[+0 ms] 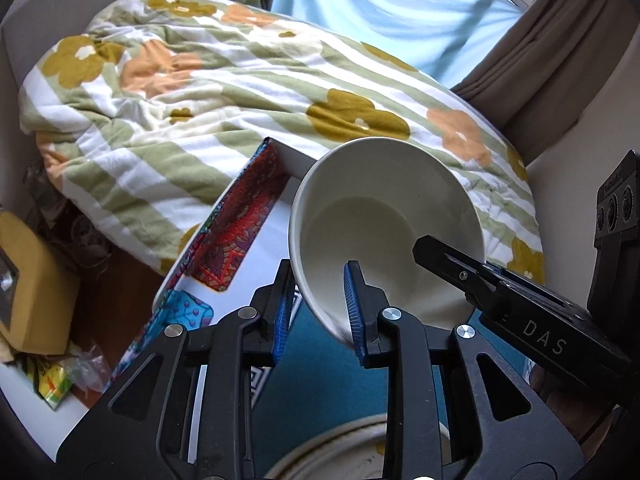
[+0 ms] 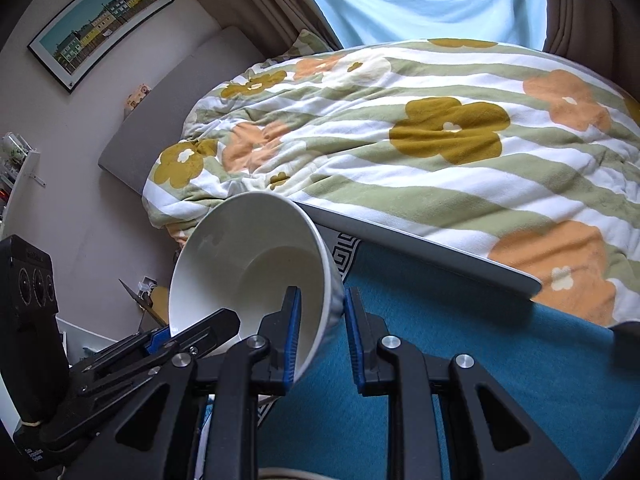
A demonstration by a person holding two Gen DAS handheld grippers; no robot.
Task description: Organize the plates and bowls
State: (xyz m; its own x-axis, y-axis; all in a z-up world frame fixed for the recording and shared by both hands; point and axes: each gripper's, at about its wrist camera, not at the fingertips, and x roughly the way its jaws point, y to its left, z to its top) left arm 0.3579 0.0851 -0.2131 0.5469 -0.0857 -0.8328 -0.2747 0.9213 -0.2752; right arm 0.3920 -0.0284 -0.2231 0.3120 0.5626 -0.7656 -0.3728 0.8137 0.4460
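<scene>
While both my left gripper [image 1: 320, 304] and right gripper [image 2: 320, 336] clamp the white bowl's [image 1: 384, 216] rim above the plate [image 1: 360, 456], nothing looks stacked yet.

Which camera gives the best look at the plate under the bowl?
The left wrist view: the plate shows its rim and stained inside at the bottom edge, below the bowl. The right wrist view shows only a sliver of pale rim.

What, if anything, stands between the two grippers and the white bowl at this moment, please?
Nothing visible does. The left gripper and the right gripper are each shut on the rim of the white bowl, one pad inside the wall and one outside. The bowl hangs tilted between them, above the teal mat.
</scene>
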